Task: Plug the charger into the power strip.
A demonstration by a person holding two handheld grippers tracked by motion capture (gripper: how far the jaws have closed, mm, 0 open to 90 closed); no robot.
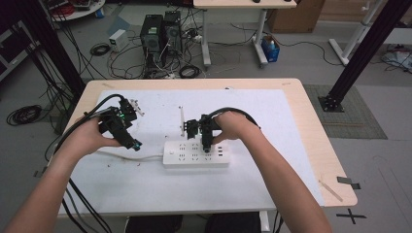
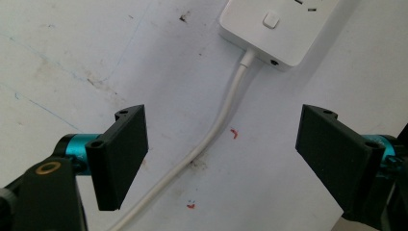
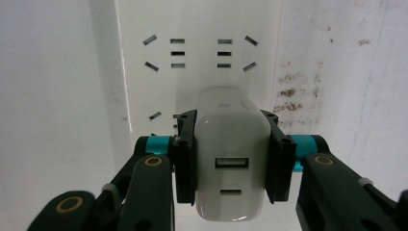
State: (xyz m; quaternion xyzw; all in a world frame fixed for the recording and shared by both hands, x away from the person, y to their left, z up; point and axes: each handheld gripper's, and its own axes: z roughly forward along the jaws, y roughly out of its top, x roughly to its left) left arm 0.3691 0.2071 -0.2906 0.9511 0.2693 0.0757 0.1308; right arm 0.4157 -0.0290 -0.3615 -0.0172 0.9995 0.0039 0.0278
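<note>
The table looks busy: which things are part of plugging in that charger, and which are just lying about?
In the job:
right gripper, shut on the white charger
power strip
left gripper, open over the strip's cable

Lying about:
white stick on the table
computer towers on the floor

One camera looks down from high above the worktop [image 1: 291, 145]. Two close cameras look down too; all see the power strip [image 1: 196, 154].

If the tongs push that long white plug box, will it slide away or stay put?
The power strip would probably slide, since it lies flat on a smooth white sheet. It looks too low and wide to tip. Its bendy white cord might tug a little. The right tongs grip a white charger above it.
</note>
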